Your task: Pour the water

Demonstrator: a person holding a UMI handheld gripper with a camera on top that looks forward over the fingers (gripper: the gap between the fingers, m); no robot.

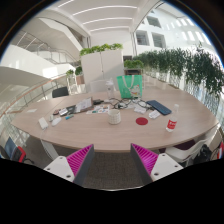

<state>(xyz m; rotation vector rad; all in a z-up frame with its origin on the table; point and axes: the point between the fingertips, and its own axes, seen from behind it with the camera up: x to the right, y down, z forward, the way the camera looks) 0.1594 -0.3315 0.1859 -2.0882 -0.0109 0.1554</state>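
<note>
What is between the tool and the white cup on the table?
In the gripper view, the open tool is well short of the white cup. Between them are only a strip of floor and bare tabletop.

Smooth pale wooden table (60,132); matt white cabinet (103,68).

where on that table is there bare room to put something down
Bare wood runs along the table's near edge, just beyond the open jaws, and between the white cup and the red can. The far side is crowded: papers and devices and a green bag.
</note>
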